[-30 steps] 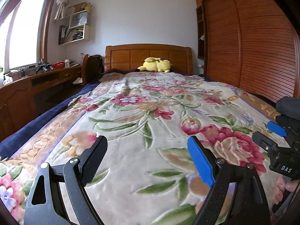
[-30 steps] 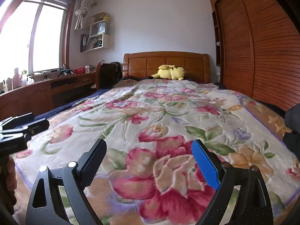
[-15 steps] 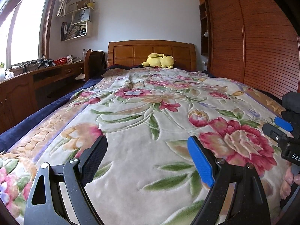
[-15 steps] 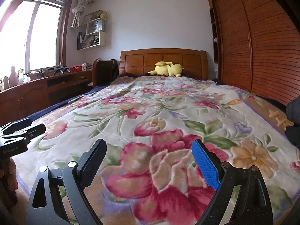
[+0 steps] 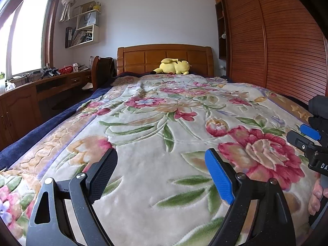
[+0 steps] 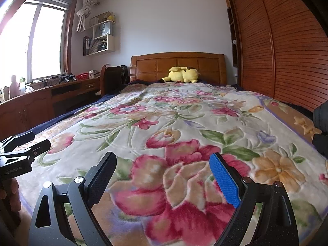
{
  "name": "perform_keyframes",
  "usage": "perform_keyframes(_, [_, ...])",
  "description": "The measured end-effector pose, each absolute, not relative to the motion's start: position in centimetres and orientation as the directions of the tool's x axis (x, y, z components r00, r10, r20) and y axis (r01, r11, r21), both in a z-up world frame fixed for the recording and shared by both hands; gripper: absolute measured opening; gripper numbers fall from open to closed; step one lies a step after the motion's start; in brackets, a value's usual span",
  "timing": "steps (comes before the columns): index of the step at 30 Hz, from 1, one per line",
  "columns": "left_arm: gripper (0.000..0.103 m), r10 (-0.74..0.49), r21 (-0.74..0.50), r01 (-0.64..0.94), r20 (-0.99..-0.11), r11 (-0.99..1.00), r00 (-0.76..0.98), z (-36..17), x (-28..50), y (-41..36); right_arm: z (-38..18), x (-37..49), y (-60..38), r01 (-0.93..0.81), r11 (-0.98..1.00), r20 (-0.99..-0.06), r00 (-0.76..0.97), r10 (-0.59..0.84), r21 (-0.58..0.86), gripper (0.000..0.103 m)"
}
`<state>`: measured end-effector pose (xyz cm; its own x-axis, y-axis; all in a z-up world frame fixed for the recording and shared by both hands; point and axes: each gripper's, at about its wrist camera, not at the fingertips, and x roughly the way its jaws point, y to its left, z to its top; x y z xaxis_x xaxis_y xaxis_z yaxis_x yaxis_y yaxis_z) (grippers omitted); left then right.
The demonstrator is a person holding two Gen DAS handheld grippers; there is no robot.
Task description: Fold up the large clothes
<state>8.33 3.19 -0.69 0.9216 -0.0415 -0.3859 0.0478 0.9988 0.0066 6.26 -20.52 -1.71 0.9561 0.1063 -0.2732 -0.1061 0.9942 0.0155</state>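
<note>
Looking from left to right across the room, we see a bright window, a wall shelf with books and a bag, and a long wooden surface crowded with small items along the left wall. A chair stands at its far end, just beside the bed.

The bed's wooden headboard rises at the back, with a yellow plush toy lying before it. A floral blanket lies spread flat over the bed, over a navy cover that shows along its left edge.

Our left tool hovers over the near end of the blanket, its black and blue fingers standing wide apart with nothing between them. Our right tool hangs over a large red flower in the pattern, likewise spread wide and empty. Each tool shows at the edge of the other's view, so the two sit side by side.

At the far right stands a slatted wooden wardrobe. A dark garment seems to lie at the blanket's right edge, though only a sliver shows and we cannot tell what it is.
</note>
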Motion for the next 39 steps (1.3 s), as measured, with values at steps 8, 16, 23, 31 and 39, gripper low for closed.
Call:
perform_keyframes(8, [0.088,-0.041,0.006,0.047,-0.386,0.999,0.921,-0.7,8.32,3.15,-1.76,6.3,-20.55,-0.11,0.994,-0.274,0.955,0.112,0.022,0.093])
perform_keyframes(16, [0.088,-0.042,0.004,0.047,-0.384,0.999,0.923,-0.78,8.18,3.13,-1.88,6.34,-20.33,-0.107,0.994,-0.276,0.955,0.108,0.018,0.093])
perform_keyframes(23, [0.088,-0.044,-0.001,0.048,-0.389,0.999,0.92,-1.05,8.1,3.28,-1.9,6.21,-20.29,-0.105,0.994,-0.272,0.957,0.104,0.009,0.093])
perform_keyframes(31, [0.088,-0.044,0.002,0.049,-0.386,0.999,0.921,-1.06,8.1,3.36,-1.97,6.17,-20.67,-0.106,0.994,-0.27,0.957,0.106,0.015,0.093])
perform_keyframes(39, [0.088,-0.044,0.0,0.048,-0.385,0.999,0.922,-1.05,8.06,3.48,-2.04,6.03,-20.76,-0.108,0.994,-0.262,0.959,0.107,0.012,0.093])
